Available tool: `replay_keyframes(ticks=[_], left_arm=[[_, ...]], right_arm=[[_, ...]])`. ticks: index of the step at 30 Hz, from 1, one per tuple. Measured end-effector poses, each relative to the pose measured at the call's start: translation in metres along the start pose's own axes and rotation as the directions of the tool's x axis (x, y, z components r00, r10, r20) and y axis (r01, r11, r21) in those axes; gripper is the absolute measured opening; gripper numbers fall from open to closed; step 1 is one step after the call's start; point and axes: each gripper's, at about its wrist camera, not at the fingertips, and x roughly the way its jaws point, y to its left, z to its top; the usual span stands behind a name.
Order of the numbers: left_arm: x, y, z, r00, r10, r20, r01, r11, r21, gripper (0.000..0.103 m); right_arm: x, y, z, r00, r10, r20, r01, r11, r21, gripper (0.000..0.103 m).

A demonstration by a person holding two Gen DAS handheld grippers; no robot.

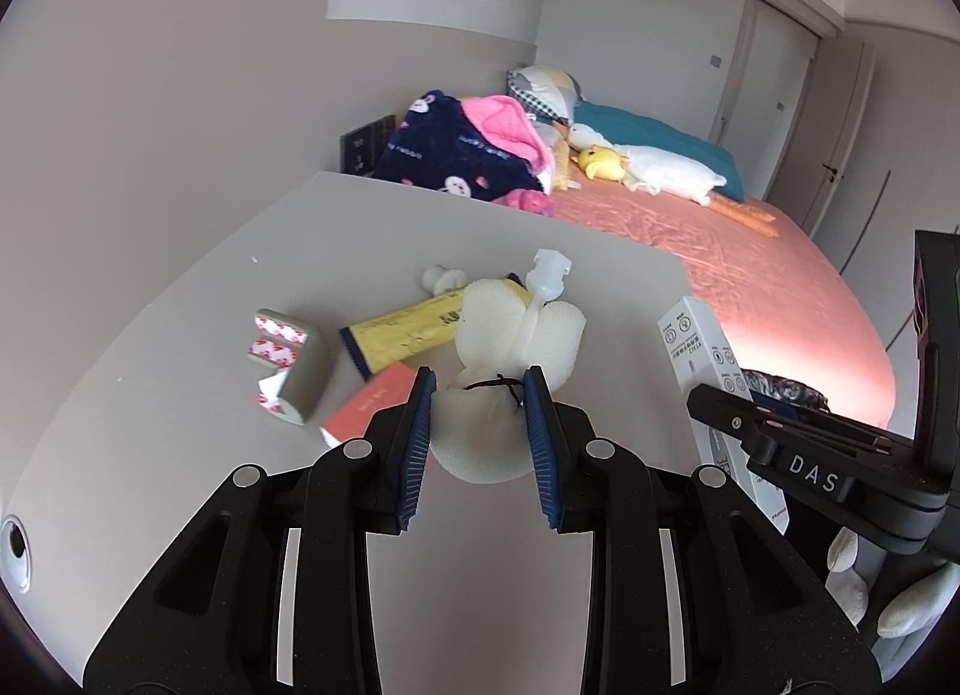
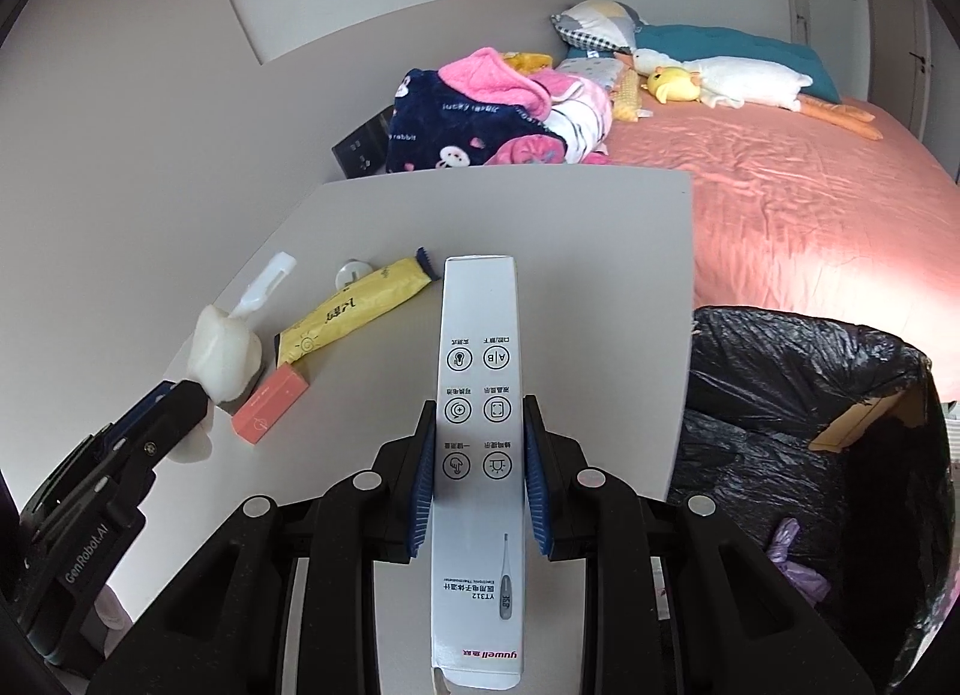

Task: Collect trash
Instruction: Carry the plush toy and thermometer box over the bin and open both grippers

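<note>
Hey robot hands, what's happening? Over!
Left gripper shut on white foam bundle. Right gripper shut on white thermometer box. Trash bin open alongside; nothing blocking.

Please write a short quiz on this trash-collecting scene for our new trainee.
1. True or false: the right gripper is shut on the white box.
2. What does the left gripper hold? A) the yellow tube B) the foam brush C) the orange box
3. Fill in: the bin is lined with a ____ bag.

Key:
1. True: its pads press both sides of the box.
2. B: the foam brush sits pinched between its pads; the yellow tube and orange box lie on the table.
3. Black.
</note>
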Motion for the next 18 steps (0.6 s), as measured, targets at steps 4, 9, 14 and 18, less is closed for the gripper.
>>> replay_keyframes(ticks=[4, 9, 14, 18], left_arm=[[0.001, -0.013, -0.002, 1.0, -0.024, -0.006, 0.024, 1.0, 0.008, 0.03], [0.002, -0.031, -0.004, 0.999, -0.046, -0.013, 0.046, 0.998, 0.032, 0.03], [0.002, -0.049, -0.005, 0.998, -0.065, -0.022, 0.066, 0.996, 0.053, 0.03], [0.002, -0.063, -0.005, 0.996, -0.082, -0.027, 0.084, 0.994, 0.073, 0.03]], right_arm=[[-0.011, -0.012, -0.001, 1.0, -0.007, 0.013, 0.007, 1.0, 0.002, 0.028], [-0.026, -0.026, -0.002, 0.999, -0.021, 0.034, 0.02, 1.0, 0.009, 0.028], [-0.038, -0.041, -0.003, 0.998, -0.036, 0.044, 0.035, 0.999, 0.026, 0.028], [-0.048, -0.052, -0.004, 0.997, -0.044, 0.056, 0.042, 0.998, 0.039, 0.028]])
